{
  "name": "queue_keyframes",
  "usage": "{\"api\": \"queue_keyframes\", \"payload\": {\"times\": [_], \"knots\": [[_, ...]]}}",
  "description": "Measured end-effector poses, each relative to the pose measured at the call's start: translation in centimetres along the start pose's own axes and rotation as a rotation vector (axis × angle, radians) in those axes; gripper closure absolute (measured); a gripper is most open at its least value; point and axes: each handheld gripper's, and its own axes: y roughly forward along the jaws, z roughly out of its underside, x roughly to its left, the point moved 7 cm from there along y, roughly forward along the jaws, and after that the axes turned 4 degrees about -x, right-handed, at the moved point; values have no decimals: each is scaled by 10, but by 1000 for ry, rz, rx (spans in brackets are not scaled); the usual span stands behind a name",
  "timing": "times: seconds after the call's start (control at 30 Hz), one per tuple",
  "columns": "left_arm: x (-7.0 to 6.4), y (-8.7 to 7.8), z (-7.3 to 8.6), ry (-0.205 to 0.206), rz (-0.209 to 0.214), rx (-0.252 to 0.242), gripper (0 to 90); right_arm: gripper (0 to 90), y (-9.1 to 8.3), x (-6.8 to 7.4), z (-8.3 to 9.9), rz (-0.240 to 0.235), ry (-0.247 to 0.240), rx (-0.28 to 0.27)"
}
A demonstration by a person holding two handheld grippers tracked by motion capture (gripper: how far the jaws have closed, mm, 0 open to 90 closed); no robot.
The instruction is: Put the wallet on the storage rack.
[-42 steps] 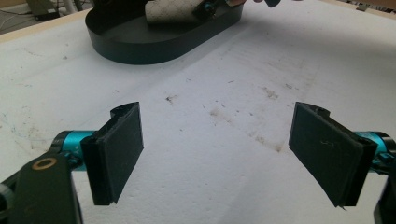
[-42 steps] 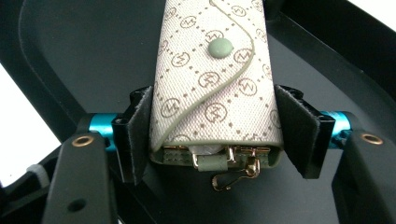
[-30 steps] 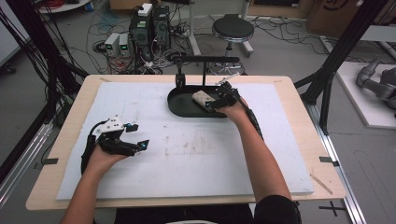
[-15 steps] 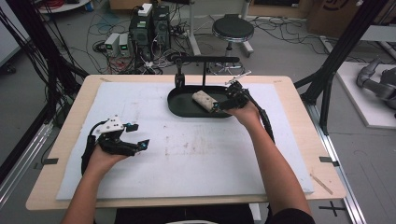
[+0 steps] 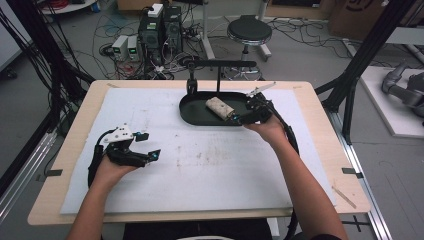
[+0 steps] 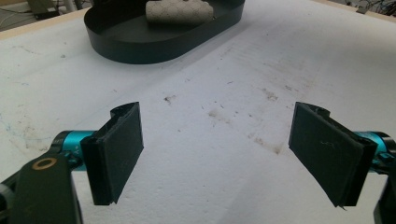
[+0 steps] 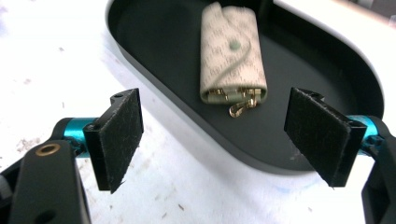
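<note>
The key pouch [image 5: 219,108] lay inside the black oval tray [image 5: 192,114], near the tray's middle, its metal clips [image 7: 239,104] spilling from the end that faced the right gripper [image 5: 248,118]. That gripper hovered at the tray's near-right rim, jaws spread wide and empty; in the right gripper view the pouch sat just beyond the gap between them, touching neither. The left gripper [image 5: 148,149] was well apart from the tray, low over the white mat [image 5: 210,170] covering the surface, toward the tray's near-left side. Its jaws also stood wide open, holding nothing, with bare stained mat between them. The tray sat at the mat's far edge.
</note>
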Motion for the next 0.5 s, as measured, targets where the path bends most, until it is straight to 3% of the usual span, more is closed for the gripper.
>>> {"api": "queue_keyframes", "payload": {"times": [0.03, 0.2, 0.27, 0.33, 0.5], "knots": [[0, 0, 0, 3, 3, 2, 178, 200, -1, 1, 6, -9, 17, 32], [-1, 1, 1, 2, 4, 3, 178, 200, -6, 1, 16, -23, 17, -9], [-1, 1, 1, 0, 5, 4, 177, 200, -7, -1, 24, -18, 49, 26], [-1, 2, 1, 0, 5, 6, 177, 200, -15, 1, 31, -39, 32, -26], [-1, 2, 2, -1, 3, 5, 178, 200, -22, 3, 43, -47, 45, -44]]}}
